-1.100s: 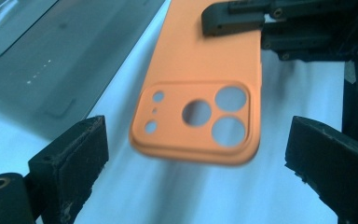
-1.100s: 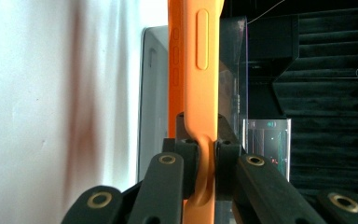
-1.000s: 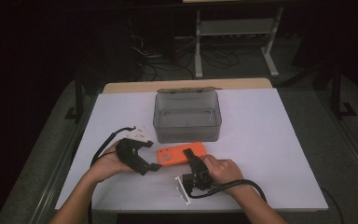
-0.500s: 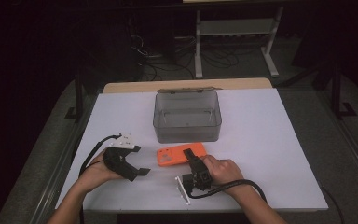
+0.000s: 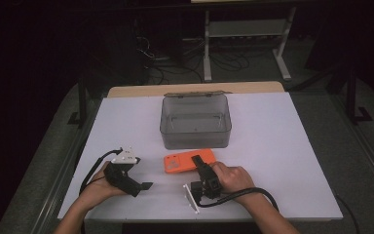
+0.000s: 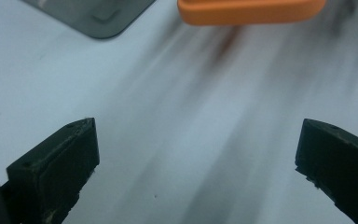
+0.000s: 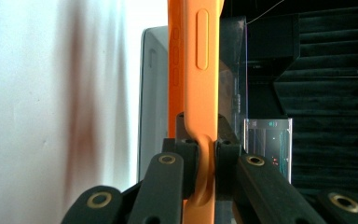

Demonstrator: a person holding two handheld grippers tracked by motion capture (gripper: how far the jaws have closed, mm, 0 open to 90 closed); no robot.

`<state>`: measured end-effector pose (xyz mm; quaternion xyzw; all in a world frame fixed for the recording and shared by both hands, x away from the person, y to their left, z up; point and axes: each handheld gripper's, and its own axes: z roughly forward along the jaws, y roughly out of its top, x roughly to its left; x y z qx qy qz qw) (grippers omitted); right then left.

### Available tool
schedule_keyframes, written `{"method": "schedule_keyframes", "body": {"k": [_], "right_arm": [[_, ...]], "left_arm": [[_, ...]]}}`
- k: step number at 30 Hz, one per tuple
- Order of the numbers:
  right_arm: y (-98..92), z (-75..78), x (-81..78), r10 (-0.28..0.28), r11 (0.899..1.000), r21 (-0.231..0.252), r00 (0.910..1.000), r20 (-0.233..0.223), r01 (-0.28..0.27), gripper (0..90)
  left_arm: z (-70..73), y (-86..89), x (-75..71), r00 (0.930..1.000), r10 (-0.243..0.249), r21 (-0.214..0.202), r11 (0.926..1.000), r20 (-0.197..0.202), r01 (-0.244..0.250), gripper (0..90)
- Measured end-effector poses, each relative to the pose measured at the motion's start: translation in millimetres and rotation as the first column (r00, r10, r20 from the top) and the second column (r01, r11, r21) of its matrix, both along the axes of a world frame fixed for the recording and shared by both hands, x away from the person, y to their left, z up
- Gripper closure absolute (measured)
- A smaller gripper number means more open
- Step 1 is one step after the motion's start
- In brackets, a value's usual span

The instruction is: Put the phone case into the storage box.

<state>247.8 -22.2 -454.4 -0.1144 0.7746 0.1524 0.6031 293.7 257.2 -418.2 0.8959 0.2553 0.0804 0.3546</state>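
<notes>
An orange phone case (image 5: 187, 162) lies flat on the white table (image 5: 282, 146), just in front of a clear grey box (image 5: 195, 122). My right gripper (image 5: 198, 161) is shut on the case's near edge. In the right gripper view the jaws (image 7: 207, 147) pinch the orange case (image 7: 196, 70) edge-on. My left gripper (image 5: 141, 178) lies low over the table to the left of the case, pointing right. Its jaws have just been opening and now stand wide apart (image 6: 196, 158) with nothing between them. The case (image 6: 251, 9) lies ahead of them.
The grey box (image 6: 98, 18) stands open at the table's middle, its lid folded back. Black cables trail from both grippers toward the front edge. A wooden strip (image 5: 195, 90) borders the far edge, and a metal shelf frame (image 5: 246, 34) stands on the dark floor beyond.
My left gripper has drawn back to the left and toward the front edge, away from the orange case, and its jaws have spread wider. The right gripper and the case have stayed put.
</notes>
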Motion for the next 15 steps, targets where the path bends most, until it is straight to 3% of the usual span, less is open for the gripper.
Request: {"method": "schedule_keyframes", "body": {"k": [15], "right_arm": [[-0.8,1.4,0.7,-0.001,1.0,0.016,0.9999,-0.013,0.001,82.7]], "left_arm": [[-12.6,2.6,-3.1,0.9997,0.021,-0.004,0.9998,0.011,-0.021,0.0]]}}
